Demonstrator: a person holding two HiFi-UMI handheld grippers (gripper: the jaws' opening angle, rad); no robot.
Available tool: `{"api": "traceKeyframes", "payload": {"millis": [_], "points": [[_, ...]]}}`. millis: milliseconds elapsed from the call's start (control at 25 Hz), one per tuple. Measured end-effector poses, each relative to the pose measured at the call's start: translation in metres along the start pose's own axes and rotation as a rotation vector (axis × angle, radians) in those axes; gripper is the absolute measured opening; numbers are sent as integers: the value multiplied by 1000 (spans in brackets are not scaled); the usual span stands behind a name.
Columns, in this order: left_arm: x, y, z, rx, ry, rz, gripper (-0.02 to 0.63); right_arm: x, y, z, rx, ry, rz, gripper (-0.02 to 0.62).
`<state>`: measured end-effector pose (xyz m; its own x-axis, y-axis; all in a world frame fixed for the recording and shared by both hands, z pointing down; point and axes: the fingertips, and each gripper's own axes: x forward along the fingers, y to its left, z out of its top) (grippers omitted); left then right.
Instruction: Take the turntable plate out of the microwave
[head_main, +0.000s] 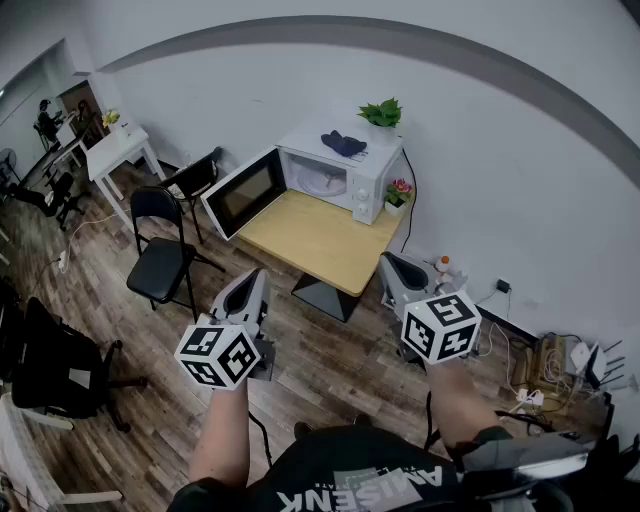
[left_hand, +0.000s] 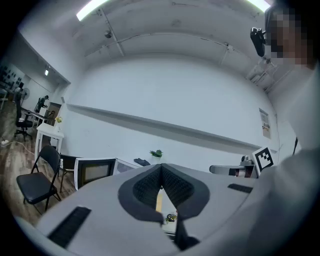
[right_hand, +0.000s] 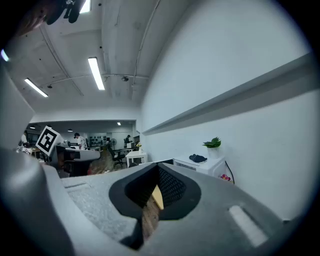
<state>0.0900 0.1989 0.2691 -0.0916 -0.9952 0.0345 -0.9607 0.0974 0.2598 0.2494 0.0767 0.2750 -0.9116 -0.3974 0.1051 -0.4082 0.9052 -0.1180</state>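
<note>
Head view shows the left gripper and right gripper both pressed together, empty, with one open microwave holding one plate on one table ahead of them.

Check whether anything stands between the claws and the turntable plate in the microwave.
Nothing visible does. The microwave door is swung open leftward, the turntable plate shows inside, bare table lies in front. The left claw and right claw, both shut, hang short of it.

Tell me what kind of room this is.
Likely an office break corner: a microwave with its door open on a wooden table, black folding chairs beside it, and more desks farther back.
</note>
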Motion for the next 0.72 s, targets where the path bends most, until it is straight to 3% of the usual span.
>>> {"api": "traceKeyframes", "payload": {"millis": [560,720], "points": [[3,-11,-2,-8,12,-41,2,1,27,7,-42,-20,59,5],[0,-6,-2,-4,9,-31,2,5,33,7,-9,-23,73,5]]}}
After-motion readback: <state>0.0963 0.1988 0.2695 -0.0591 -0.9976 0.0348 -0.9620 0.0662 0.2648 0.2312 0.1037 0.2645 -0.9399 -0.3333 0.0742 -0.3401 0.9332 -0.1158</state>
